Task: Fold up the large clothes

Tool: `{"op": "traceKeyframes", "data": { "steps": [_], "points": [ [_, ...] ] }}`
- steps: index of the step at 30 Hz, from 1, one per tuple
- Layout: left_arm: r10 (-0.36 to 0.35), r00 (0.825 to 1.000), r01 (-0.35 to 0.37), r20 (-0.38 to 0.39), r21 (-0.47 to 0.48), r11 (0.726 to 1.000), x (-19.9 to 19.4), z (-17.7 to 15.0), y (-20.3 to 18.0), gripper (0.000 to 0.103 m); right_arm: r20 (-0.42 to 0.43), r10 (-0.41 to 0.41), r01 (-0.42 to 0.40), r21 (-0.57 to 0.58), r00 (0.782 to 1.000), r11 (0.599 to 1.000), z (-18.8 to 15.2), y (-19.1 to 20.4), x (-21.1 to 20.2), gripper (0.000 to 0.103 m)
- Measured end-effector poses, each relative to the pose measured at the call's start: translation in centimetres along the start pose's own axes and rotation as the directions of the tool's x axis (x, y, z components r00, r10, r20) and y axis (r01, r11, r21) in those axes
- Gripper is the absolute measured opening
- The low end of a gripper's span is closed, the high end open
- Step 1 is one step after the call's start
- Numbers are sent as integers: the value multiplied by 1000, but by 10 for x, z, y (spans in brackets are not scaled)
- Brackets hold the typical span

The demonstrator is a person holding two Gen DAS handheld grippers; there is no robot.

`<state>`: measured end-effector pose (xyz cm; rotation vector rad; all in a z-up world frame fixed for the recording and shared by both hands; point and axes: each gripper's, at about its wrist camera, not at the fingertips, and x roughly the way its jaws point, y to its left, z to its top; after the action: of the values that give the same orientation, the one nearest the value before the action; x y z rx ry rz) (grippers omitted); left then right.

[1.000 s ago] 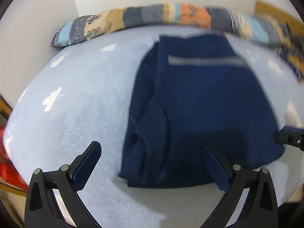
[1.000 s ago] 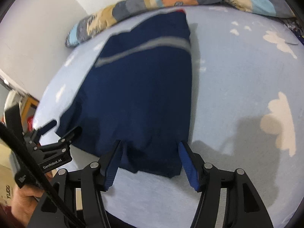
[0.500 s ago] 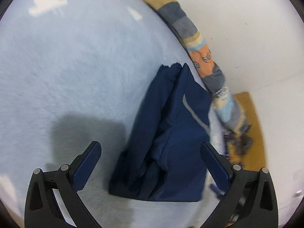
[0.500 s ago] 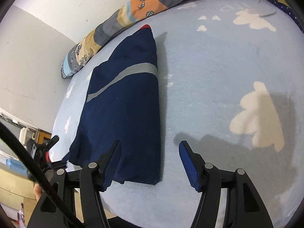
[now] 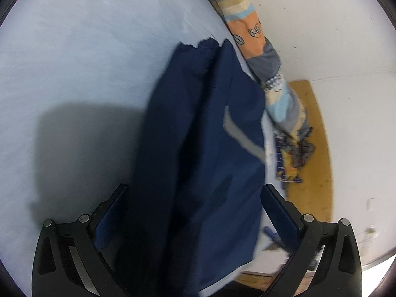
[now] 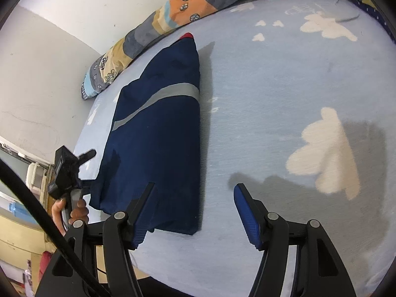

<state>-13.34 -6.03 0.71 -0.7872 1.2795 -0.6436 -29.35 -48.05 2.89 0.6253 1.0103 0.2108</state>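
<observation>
A folded navy garment (image 6: 158, 136) with a grey reflective stripe lies lengthwise on the light blue bed sheet (image 6: 259, 99). A bit of red shows at its far end. My right gripper (image 6: 195, 210) is open just above the sheet. Its left finger overlaps the garment's near right corner, and bare sheet lies between the fingers. In the left wrist view the garment (image 5: 198, 148) fills the space between the wide-apart fingers of my left gripper (image 5: 195, 212), and the pads do not press on it. From the right wrist view, my left gripper (image 6: 81, 165) is at the garment's left edge, held by a hand (image 6: 71, 212).
A rolled patchwork quilt (image 6: 173, 14) runs along the wall at the far side of the bed. White cloud prints (image 6: 326, 148) dot the sheet to the right. A wooden floor (image 5: 319, 148) and a crumpled patterned cloth (image 5: 294, 153) lie beyond the bed edge.
The left gripper has rolled and come down close to the garment, which now fills the space between its fingers. The right gripper has shifted right, off the garment's near hem.
</observation>
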Motion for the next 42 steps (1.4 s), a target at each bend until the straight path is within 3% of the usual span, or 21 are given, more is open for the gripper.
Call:
{"op": "traceKeyframes", "data": {
  "steps": [5, 9, 11, 15, 18, 20, 22, 23, 24, 27, 29, 33, 37, 38, 40, 42],
  "points": [
    [18, 999, -17, -44, 22, 1000, 31, 11, -11, 103, -19, 32, -32, 41, 999, 999, 20, -14, 30, 71],
    [2, 999, -1, -44, 23, 1000, 31, 9, -13, 103, -30, 121, -118, 106, 992, 987, 39, -22, 65, 71],
    [1, 999, 0, -43, 29, 1000, 32, 9, -14, 103, -14, 181, -177, 123, 983, 976, 50, -20, 81, 81],
    [45, 999, -44, -17, 65, 997, 35, 7, -23, 101, -31, 306, -302, 91, 951, 949, 68, -1, 115, 85],
    [162, 987, -163, 18, 155, 975, 41, 2, -41, 87, -62, 175, -180, -96, 983, 979, 66, 33, 129, 83],
    [239, 969, -245, 53, 219, 944, 45, -5, -56, 80, -42, 36, -44, -212, 998, 976, 62, 55, 127, 69],
    [322, 942, -335, 94, 269, 903, 48, -12, -71, 55, 7, -65, 64, -312, 998, 948, 55, 77, 118, 56],
    [343, 932, -362, 116, 281, 889, 46, -16, -77, 50, 34, -110, 115, -364, 993, 924, 51, 87, 114, 51],
    [324, 936, -351, 139, 282, 893, 41, -21, -83, 49, 66, -159, 172, -414, 985, 894, 46, 99, 110, 50],
    [289, 945, -322, 152, 293, 900, 33, -34, -97, 48, 122, -202, 236, -471, 972, 850, 33, 115, 91, 47],
    [293, 945, -326, 149, 329, 886, 37, -51, -110, 48, 140, -214, 255, -486, 967, 836, 31, 114, 72, 46],
    [263, 956, -295, 134, 392, 872, 52, -90, -141, 48, 191, -235, 299, -474, 953, 828, 32, 94, 18, 46],
    [233, 960, -279, 156, 433, 857, 77, -117, -165, 48, 211, -257, 324, -405, 943, 855, 31, 55, -27, 46],
    [248, 956, -293, 159, 437, 850, 88, -118, -166, 48, 210, -269, 333, -391, 940, 858, 30, 45, -32, 46],
    [332, 928, -372, 168, 406, 835, 114, -123, -158, 49, 188, -310, 360, -373, 932, 855, 25, 16, -30, 48],
    [378, 913, -407, 151, 377, 832, 126, -125, -145, 54, 98, -370, 382, -301, 924, 874, 27, -26, -9, 68]
  ]
}}
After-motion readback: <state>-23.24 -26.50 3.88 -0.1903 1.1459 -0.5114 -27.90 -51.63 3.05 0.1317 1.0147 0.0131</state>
